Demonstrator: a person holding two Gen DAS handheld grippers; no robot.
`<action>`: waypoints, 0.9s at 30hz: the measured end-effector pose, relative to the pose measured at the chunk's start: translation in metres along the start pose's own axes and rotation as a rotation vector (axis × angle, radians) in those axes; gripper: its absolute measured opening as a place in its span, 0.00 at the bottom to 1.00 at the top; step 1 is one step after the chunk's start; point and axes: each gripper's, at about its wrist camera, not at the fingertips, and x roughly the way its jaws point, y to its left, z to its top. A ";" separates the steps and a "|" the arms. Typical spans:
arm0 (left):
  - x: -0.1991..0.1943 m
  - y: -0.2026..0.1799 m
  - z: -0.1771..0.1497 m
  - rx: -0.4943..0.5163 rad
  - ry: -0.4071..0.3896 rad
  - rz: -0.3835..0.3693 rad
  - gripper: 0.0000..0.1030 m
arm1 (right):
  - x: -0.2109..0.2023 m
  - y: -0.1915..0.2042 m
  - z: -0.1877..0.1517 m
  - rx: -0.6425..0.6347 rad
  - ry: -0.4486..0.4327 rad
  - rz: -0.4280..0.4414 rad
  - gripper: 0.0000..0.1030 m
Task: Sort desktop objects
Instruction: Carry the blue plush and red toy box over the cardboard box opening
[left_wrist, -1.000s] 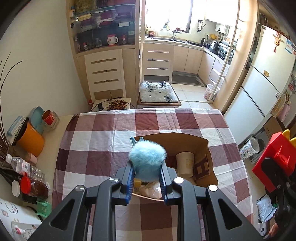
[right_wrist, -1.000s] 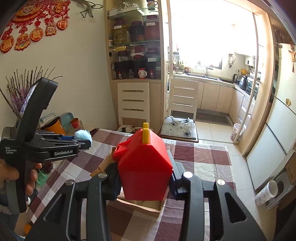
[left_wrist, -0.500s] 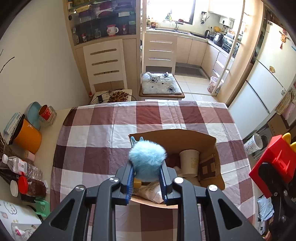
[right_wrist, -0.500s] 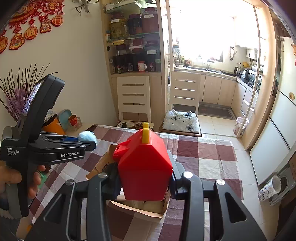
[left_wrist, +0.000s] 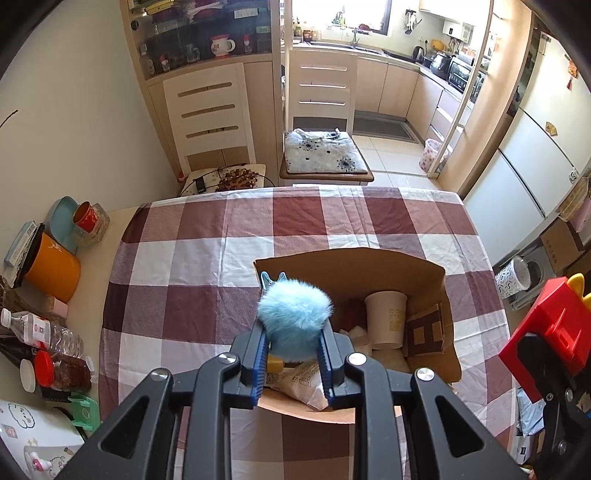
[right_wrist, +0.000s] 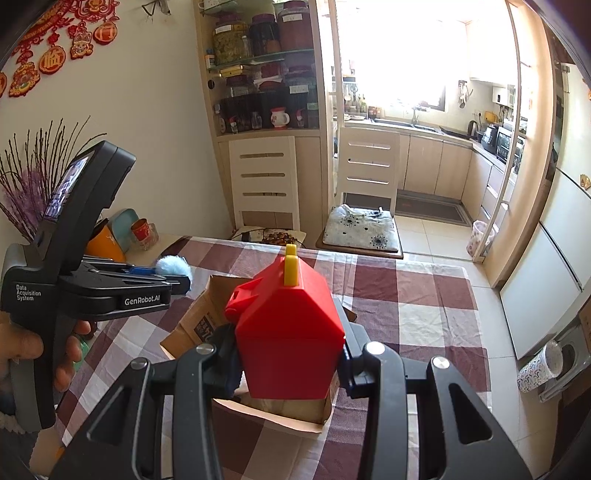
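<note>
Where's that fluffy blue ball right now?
The fluffy blue ball is pinched between the left gripper's fingers, above the near left corner of the open cardboard box, left of the paper cup inside.

The left gripper (left_wrist: 293, 347) clamps a fluffy blue pompom (left_wrist: 294, 314) above an open cardboard box (left_wrist: 351, 260) holding a paper cup (left_wrist: 386, 319)

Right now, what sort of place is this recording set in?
Most likely a home dining area opening onto a kitchen. A table under a checked tablecloth has dining chairs at its far side, a refrigerator stands to the right, and kitchen counters with a sink sit beneath a bright window.
</note>
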 end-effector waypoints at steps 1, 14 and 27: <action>0.002 0.000 0.000 0.002 0.005 0.000 0.23 | 0.001 0.000 0.000 0.000 0.004 -0.001 0.40; 0.016 -0.001 0.004 0.027 0.039 0.003 0.23 | 0.014 0.000 0.000 -0.013 0.024 -0.001 0.40; 0.029 -0.001 0.004 0.063 0.086 -0.005 0.23 | 0.025 0.002 0.001 -0.025 0.050 -0.002 0.40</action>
